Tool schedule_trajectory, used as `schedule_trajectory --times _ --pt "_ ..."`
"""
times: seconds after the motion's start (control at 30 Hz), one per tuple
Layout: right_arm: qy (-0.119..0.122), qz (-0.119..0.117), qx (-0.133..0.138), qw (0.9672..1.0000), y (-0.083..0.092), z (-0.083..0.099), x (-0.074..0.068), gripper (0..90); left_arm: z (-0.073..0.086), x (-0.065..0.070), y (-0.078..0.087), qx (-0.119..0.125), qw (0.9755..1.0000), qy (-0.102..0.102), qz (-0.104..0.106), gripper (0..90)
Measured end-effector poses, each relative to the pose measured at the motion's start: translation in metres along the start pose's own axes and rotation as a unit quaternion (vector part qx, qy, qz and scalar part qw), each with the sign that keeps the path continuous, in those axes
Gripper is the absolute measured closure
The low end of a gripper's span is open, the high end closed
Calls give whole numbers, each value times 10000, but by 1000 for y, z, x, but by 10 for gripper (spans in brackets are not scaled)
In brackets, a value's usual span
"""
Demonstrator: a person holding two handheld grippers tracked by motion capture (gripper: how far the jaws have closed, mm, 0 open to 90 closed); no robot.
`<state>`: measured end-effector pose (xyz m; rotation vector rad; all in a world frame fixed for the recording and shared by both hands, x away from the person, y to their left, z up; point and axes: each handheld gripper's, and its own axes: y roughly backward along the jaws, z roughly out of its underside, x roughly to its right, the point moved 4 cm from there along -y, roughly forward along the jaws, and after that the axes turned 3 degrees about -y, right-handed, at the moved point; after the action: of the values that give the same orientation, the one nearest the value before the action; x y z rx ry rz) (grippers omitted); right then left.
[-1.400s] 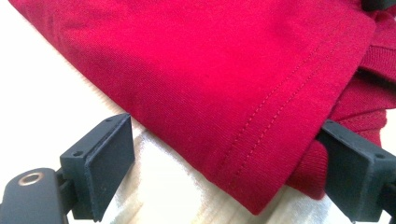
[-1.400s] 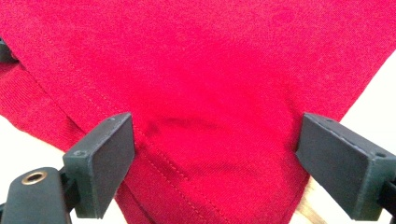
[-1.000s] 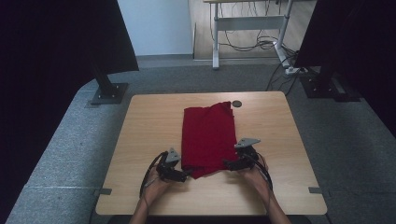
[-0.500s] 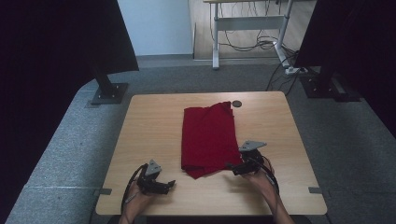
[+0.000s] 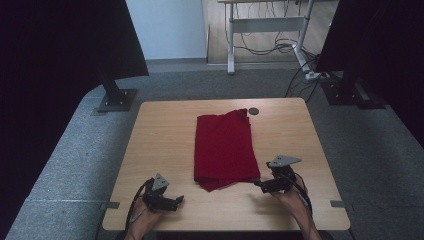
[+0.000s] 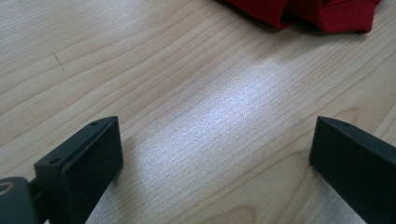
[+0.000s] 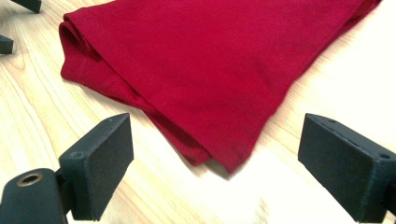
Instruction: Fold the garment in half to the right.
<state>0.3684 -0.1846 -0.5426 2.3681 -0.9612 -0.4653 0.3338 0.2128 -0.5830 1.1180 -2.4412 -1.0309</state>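
Red folded cloth (image 5: 223, 150) lies flat mid-tabletop (image 5: 165, 130), long axis near to far. Left gripper (image 5: 176, 200) sits at the near left edge, well apart from the cloth; jaws have just been opening, nothing between them. Right gripper (image 5: 256, 183) is just beside the cloth's near right corner, jaws apart, empty.

Two black grippers are seen, each topped by a grey three-cornered plate: the left gripper (image 5: 176, 200) and the right gripper (image 5: 257, 183). Flat, blocky black jaws with small screw holes are shown. A black cable is looped behind each gripper. The forearms are bare.
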Motion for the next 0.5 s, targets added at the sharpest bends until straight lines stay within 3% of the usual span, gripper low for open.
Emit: schedule_trajectory --times 0.2,0.27,0.47,0.5 --pt "-30 60 52 10000 11 5 1 99 0 0 0 8 10000 -25 19 31" --pt "-77 152 73 9998 22 15 5 95 0 0 0 7 10000 -25 18 31" --pt "-143 207 92 9996 29 23 8 94 0 0 0 9 10000 -22 15 31" --pt "-222 282 100 9993 38 32 12 94 0 0 0 8 10000 -17 10 31"
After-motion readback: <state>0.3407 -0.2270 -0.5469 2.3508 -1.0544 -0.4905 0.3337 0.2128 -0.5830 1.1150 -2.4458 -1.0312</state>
